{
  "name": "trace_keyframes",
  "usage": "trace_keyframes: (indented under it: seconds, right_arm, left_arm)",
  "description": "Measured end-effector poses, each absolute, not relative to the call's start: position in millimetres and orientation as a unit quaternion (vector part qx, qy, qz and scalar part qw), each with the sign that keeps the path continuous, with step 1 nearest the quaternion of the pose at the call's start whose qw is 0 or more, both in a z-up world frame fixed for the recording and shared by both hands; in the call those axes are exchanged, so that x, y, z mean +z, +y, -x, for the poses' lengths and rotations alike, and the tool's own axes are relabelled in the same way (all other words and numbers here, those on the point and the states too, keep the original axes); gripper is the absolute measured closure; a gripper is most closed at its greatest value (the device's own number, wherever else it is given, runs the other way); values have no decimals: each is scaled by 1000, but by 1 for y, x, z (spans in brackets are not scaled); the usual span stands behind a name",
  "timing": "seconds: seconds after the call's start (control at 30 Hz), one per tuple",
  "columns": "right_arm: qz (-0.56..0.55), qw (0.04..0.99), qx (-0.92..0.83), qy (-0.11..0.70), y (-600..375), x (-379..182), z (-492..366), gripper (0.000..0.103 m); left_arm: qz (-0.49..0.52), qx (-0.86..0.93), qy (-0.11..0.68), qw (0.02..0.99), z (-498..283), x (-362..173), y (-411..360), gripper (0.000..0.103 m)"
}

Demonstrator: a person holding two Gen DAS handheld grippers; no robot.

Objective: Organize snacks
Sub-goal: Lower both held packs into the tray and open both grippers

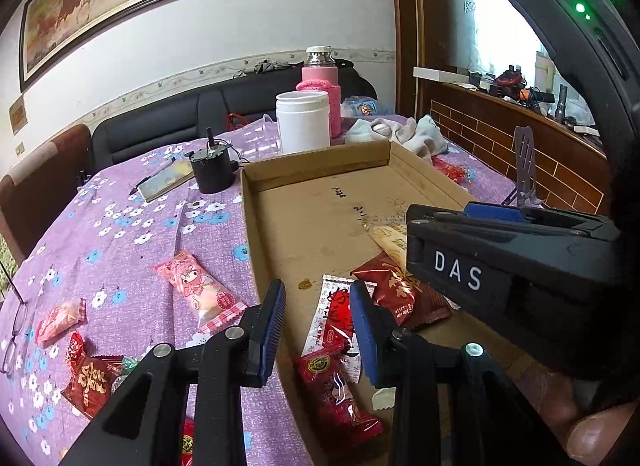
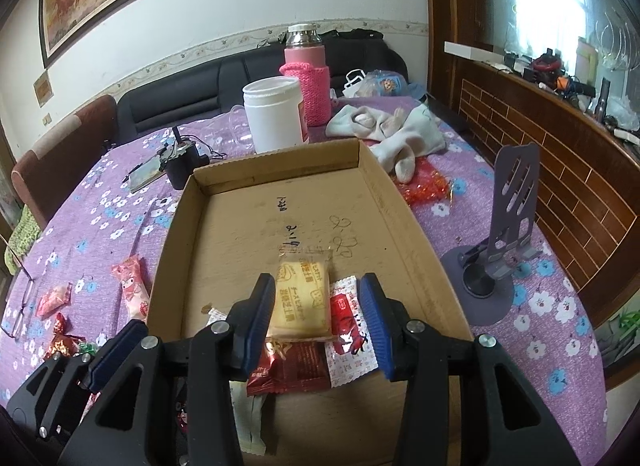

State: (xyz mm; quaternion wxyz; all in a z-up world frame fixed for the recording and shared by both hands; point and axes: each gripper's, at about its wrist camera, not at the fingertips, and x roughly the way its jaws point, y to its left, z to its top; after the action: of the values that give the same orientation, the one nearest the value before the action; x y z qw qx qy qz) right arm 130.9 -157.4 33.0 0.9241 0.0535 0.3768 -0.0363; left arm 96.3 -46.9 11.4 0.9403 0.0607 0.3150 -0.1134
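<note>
Both tongs, left gripper (image 1: pixel 318 320) and right gripper (image 2: pixel 318 320), hang released above the shallow brown cardboard tray (image 2: pixel 404 225), where the yellow cracker packet (image 2: pixel 300 298) lies at frame centre for sorting.

White capitals "DAS" on the side of the right gripper (image 1: pixel 516 262), seen from the left wrist. Handwritten black marks on the floor of the cardboard tray (image 2: pixel 240 225), toward its far edge: illegible. Print on the yellow biscuit packet (image 2: pixel 300 298) and the red wrappers: unreadable.

Black claw (image 2: pixel 318 322) arms, ribbed blue pads (image 1: pixel 273 322), silver screws (white "DAS" lettering), green light
</note>
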Motion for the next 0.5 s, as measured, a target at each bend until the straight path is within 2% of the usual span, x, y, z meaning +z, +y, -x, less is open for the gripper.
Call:
trace_keyframes:
  seconds: [0.5]
  right_arm:
    - [-81,927,-26,365,-165,42,-128,60]
  left_arm:
    - [-32,-103,309,945,-95,24,-31,69]
